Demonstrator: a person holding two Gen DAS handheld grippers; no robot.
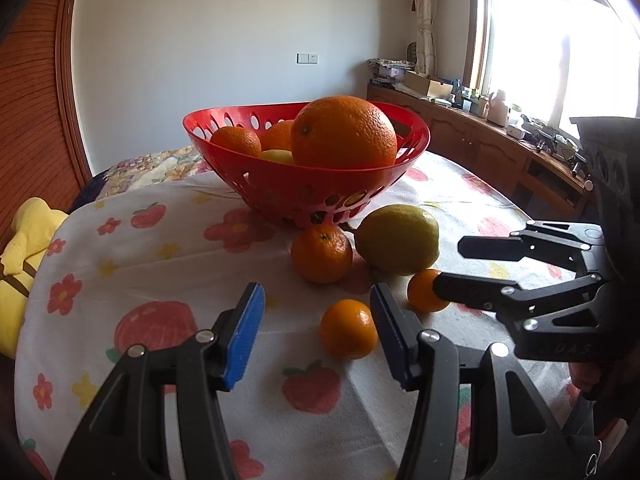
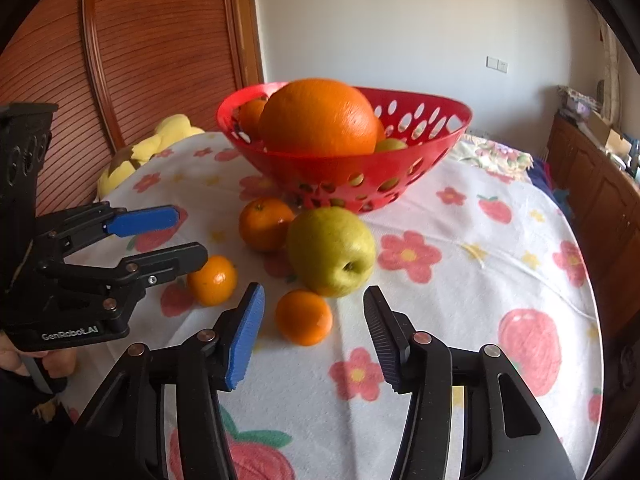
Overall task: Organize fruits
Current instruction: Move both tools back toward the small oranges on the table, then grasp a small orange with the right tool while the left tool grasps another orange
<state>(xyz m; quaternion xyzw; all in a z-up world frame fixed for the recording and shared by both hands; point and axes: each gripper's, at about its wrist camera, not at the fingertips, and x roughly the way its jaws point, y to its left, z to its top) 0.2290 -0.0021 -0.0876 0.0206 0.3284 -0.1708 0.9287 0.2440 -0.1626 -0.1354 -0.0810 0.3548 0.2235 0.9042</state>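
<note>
A red perforated basket (image 1: 224,120) (image 2: 440,136) holds a large orange (image 1: 344,132) (image 2: 316,118), smaller oranges and a yellow-green fruit. On the cloth in front lie a green-yellow apple (image 1: 398,238) (image 2: 332,250) and three small oranges (image 1: 321,253) (image 1: 348,329) (image 1: 424,290). My left gripper (image 1: 318,320) (image 2: 192,238) is open, just short of the nearest small orange (image 2: 213,280). My right gripper (image 2: 314,322) (image 1: 448,266) is open, with another small orange (image 2: 304,317) just beyond its fingertips.
A round table with a floral strawberry cloth (image 1: 160,248) (image 2: 480,280) carries everything. A yellow plush toy (image 1: 24,248) (image 2: 160,140) lies at its left edge. A wooden door (image 2: 140,60) stands behind it, a sideboard (image 1: 500,148) under the window at right.
</note>
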